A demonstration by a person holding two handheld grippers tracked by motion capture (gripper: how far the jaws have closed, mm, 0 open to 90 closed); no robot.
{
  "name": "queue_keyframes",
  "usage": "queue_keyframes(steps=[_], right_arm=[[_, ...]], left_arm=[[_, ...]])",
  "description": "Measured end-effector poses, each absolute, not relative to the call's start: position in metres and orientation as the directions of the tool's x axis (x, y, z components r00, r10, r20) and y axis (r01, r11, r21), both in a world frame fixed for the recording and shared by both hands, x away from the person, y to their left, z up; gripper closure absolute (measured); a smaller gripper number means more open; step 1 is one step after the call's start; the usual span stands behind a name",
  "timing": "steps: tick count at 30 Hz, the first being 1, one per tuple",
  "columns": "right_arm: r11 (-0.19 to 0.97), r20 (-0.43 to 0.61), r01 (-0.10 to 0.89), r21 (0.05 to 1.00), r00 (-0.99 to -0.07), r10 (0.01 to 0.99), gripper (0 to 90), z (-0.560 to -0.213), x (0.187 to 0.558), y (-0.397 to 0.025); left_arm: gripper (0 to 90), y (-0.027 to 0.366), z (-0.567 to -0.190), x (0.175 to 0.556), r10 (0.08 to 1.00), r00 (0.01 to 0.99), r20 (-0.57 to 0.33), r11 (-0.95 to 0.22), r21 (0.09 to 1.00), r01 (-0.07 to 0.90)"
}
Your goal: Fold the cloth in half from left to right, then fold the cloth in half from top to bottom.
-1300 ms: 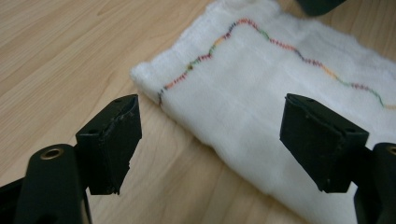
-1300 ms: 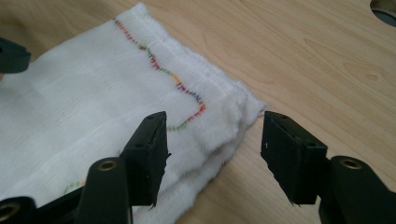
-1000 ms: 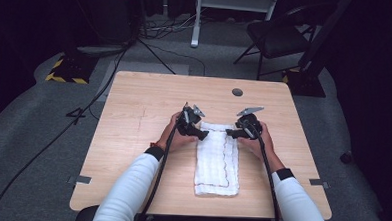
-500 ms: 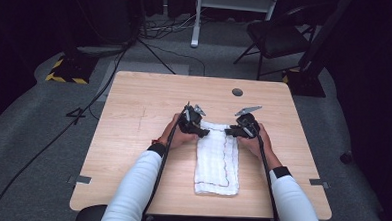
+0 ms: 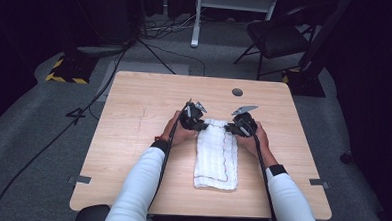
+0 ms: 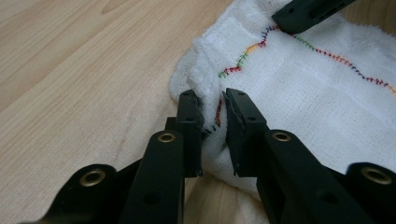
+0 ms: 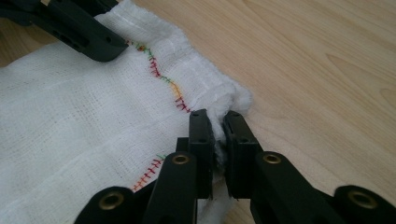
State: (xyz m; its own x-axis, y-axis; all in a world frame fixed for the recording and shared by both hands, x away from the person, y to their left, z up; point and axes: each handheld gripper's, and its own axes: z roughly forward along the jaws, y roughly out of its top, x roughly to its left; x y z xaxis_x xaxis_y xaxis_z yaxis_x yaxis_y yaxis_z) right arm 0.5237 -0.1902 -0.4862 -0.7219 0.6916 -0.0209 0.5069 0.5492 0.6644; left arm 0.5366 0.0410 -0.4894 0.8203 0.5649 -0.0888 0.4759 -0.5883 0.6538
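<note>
Your forearms in white sleeves (image 5: 140, 188) come in from the near edge of the wooden table (image 5: 134, 113), one on each side of the folded white cloth (image 5: 216, 156). The cloth lies flat a little right of the table's middle, its long axis running away from you, its near end short of the table's front edge. A multicoloured zigzag stitch line (image 6: 299, 44) runs along its hem. At the far end of the cloth, your left gripper (image 5: 192, 121) sits on the far-left corner and your right gripper (image 5: 239, 126) on the far-right corner, both low at table level. In the left gripper view, the left gripper (image 6: 214, 114) has its jaws nearly closed, with a fold of the cloth's corner pinched in the narrow gap between them; the tip of the other gripper rests on the cloth farther along the same hem. In the right gripper view, the right gripper (image 7: 218, 128) has its jaws closed down on a bunched bit of the cloth's corner, the fabric puckered just beyond the tips. Past the grippers the table shows a round grommet (image 5: 237, 92) near its far edge. Beyond the table stand a folding chair (image 5: 277, 36) and cables (image 5: 152, 43) on the grey floor.
</note>
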Motion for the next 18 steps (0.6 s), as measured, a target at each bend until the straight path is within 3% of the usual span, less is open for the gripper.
queue_keyframes(steps=[18], right_arm=[[0.51,-0.084,0.455,0.73,-0.681,0.727,84.7,-0.46,0.535,-0.187]], left_arm=[[81.3,0.037,-0.464,0.556,0.633,0.774,-0.01,-0.554,0.692,0.462]])
